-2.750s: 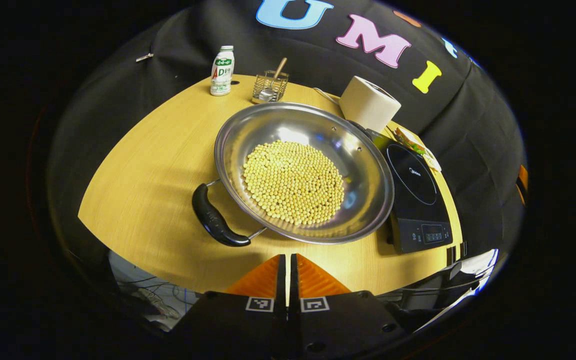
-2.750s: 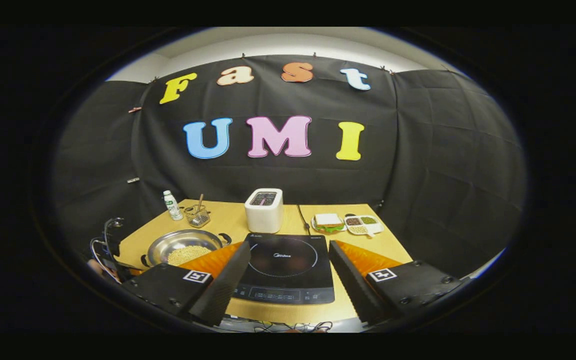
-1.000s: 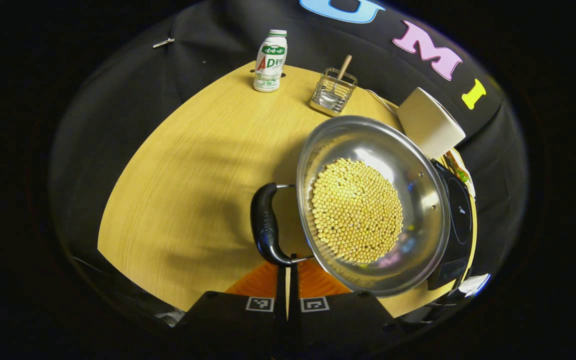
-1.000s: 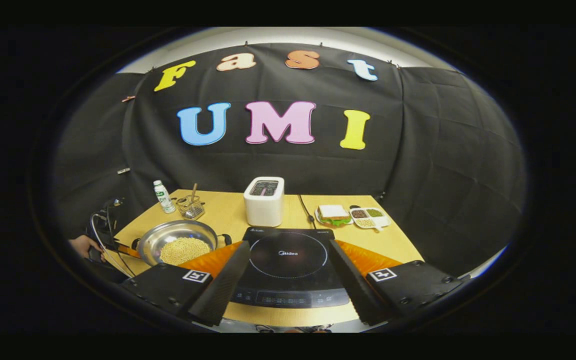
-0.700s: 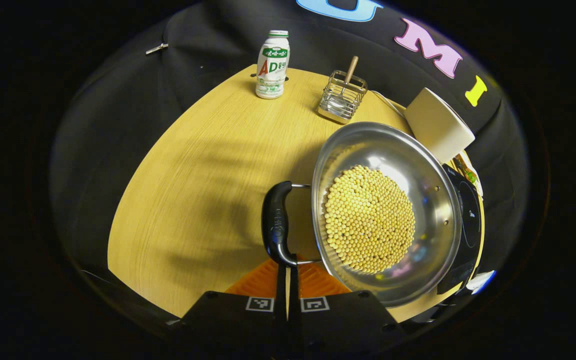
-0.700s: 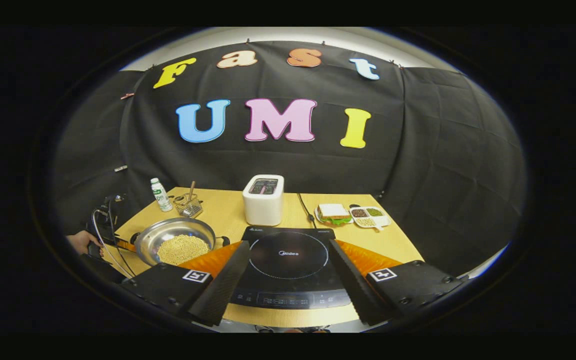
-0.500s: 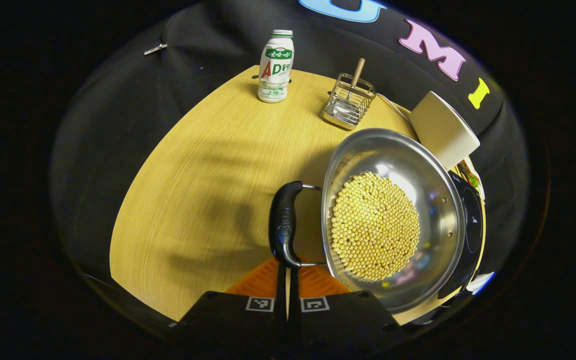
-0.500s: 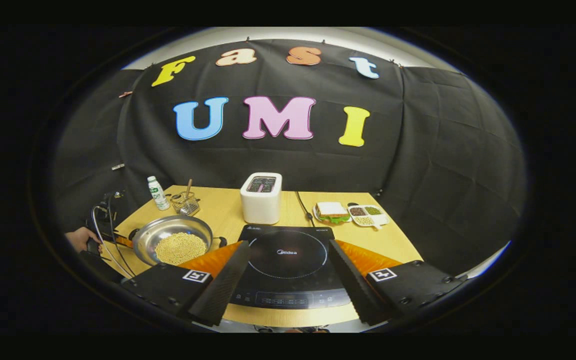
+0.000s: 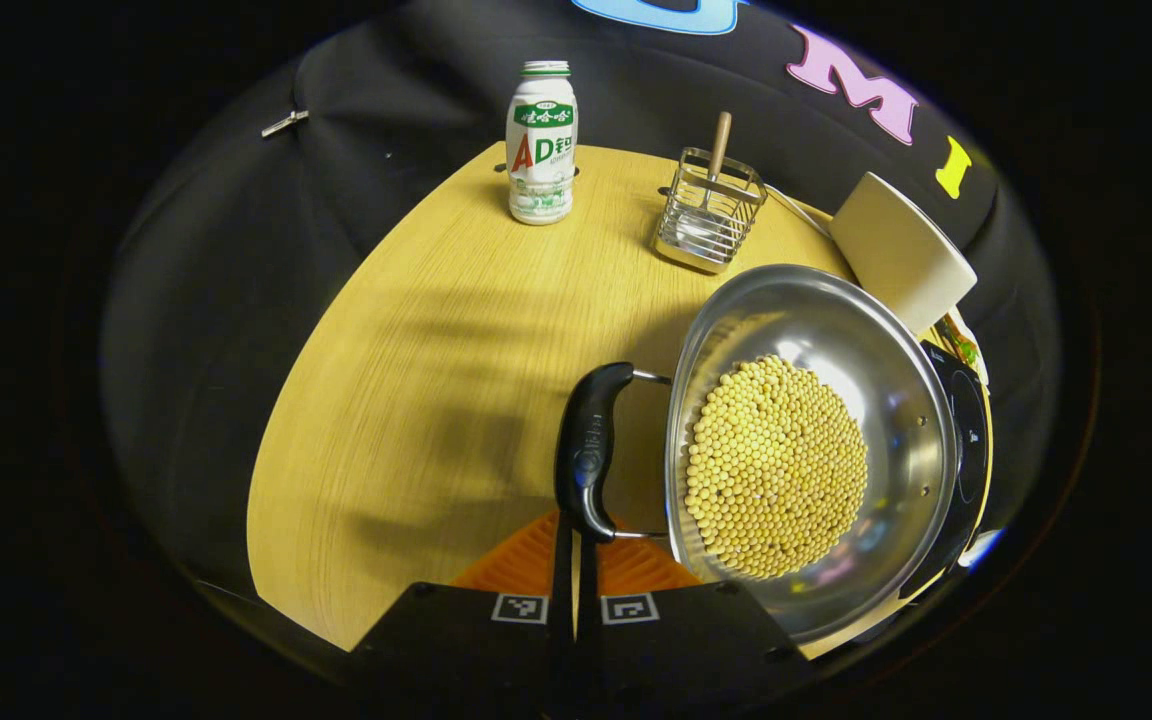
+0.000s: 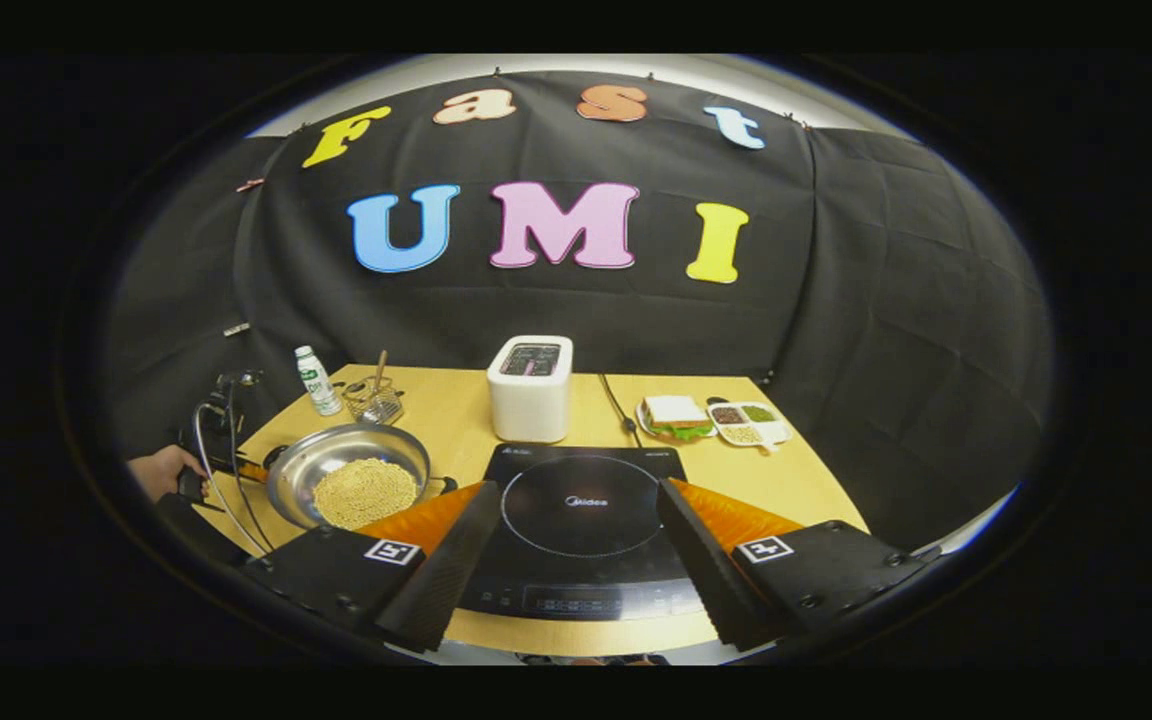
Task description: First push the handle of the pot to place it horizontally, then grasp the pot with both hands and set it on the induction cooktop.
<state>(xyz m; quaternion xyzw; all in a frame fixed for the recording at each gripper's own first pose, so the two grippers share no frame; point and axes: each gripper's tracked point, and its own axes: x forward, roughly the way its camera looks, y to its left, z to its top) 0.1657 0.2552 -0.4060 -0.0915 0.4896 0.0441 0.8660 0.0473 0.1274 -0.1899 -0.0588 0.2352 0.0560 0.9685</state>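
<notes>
I see the pot [image 9: 816,440], a shallow steel pan filled with yellow beans [image 9: 774,468], sitting on the bench [image 9: 416,380] just left of the induction cooktop [image 10: 576,520], its far rim at the cooktop's edge; I cannot tell whether they touch. Its near black handle [image 9: 588,450] runs roughly along my line of sight in the left gripper view, held off the rim by two thin wire arms. My left tool [image 9: 576,545] has its fingers pressed together with nothing between them, and their tips meet the near end of that handle from below. In the right gripper view I see the pot [image 10: 348,472] from the other side, with a second handle [image 10: 441,484] facing the cooktop, and a hand [image 10: 168,470] holding the left tool at the bench's left edge. My right tool [image 10: 576,545] is spread wide and empty, hovering over the cooktop's near edge with a finger to either side of its control strip.

Farther back stand a white bottle [image 9: 541,140], a wire basket [image 9: 711,210] with a wooden-handled utensil in it, and a white toaster [image 10: 530,388] behind the cooktop. To the right of the toaster lie a sandwich [image 10: 674,415] and a divided dish [image 10: 748,424].
</notes>
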